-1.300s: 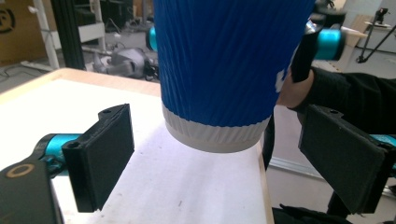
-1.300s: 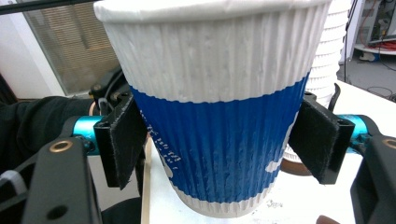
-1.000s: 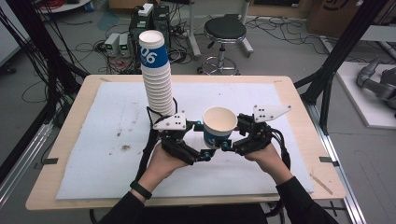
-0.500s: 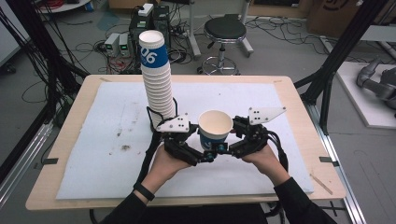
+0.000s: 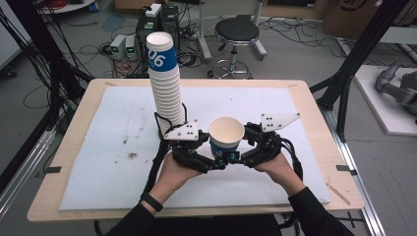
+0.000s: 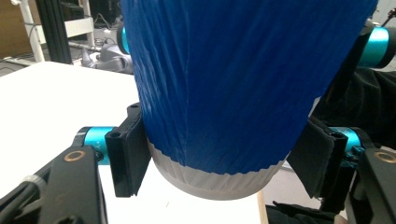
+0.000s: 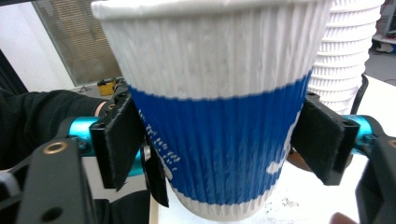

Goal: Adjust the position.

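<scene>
Since the earlier frame the left gripper (image 5: 212, 158) has just closed its jaws, now clamped low on the paper cup (image 5: 226, 136), while the right gripper (image 5: 240, 156) has just been opening, its jaws flanking the cup. Both hands sit low and level, meeting mid-desk (image 5: 305, 105) beside the cup stack (image 5: 165, 83).

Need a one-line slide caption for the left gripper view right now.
Left gripper clamps the base of a blue-and-white ribbed paper cup, its jaws having just closed on it above the white table mat.
</scene>
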The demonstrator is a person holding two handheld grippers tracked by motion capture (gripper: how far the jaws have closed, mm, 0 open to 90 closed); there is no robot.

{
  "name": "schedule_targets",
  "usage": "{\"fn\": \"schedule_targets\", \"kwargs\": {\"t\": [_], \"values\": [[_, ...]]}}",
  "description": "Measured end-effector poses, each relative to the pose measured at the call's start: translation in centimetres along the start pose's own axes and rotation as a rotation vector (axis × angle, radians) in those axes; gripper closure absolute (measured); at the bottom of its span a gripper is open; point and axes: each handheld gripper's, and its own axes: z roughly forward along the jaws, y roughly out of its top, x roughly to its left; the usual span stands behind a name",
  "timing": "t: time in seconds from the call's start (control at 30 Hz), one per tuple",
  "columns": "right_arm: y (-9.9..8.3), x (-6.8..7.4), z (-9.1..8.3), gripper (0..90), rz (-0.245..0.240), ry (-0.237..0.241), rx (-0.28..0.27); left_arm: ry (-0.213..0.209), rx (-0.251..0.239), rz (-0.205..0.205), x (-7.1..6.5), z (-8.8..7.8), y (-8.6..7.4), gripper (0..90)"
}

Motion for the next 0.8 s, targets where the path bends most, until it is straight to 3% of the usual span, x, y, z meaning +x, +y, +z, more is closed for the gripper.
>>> {"fn": "schedule_targets", "kwargs": {"t": [0.57, 0.7, 0.8], "values": [[0.34, 0.27, -0.41, 21.2, -0.011, 0.003, -0.039, -0.024, 0.025, 0.003, -0.02, 0.42, -0.23, 29.3], [0.35, 0.29, -0.40, 22.6, -0.016, 0.006, -0.047, -0.021, 0.002, -0.023, -0.02, 0.46, -0.15, 18.8], [0.30, 0.32, -0.33, 22.8, -0.016, 0.006, -0.042, -0.038, -0.024, -0.029, -0.01, 0.30, -0.05, 18.2]]}}
